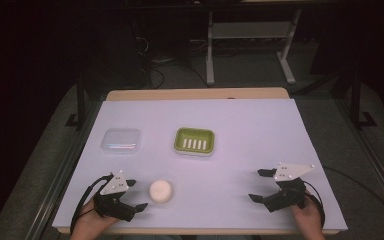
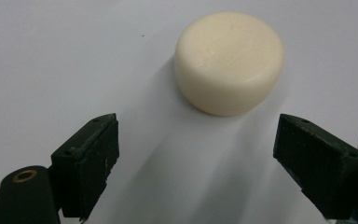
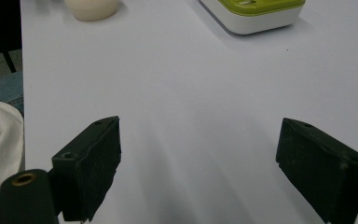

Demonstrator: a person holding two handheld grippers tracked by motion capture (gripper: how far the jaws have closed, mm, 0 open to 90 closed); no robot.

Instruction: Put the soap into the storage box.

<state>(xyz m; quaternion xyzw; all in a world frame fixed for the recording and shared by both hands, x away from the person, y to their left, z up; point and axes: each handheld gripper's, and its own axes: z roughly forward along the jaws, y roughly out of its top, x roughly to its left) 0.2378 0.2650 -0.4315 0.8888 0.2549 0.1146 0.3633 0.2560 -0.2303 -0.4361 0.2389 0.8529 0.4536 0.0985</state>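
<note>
While the left gripper [image 1: 136, 195] hovers spread wide with the soap [image 2: 229, 61] just ahead, uncaught, the approach seems underway; next, advance and pinch it.

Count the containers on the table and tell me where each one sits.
2. A clear plastic box lies at the far left of the white table cover; a green soap dish sits to its right, near the middle. The round soap bar, nearer the left gripper, is in neither.
</note>
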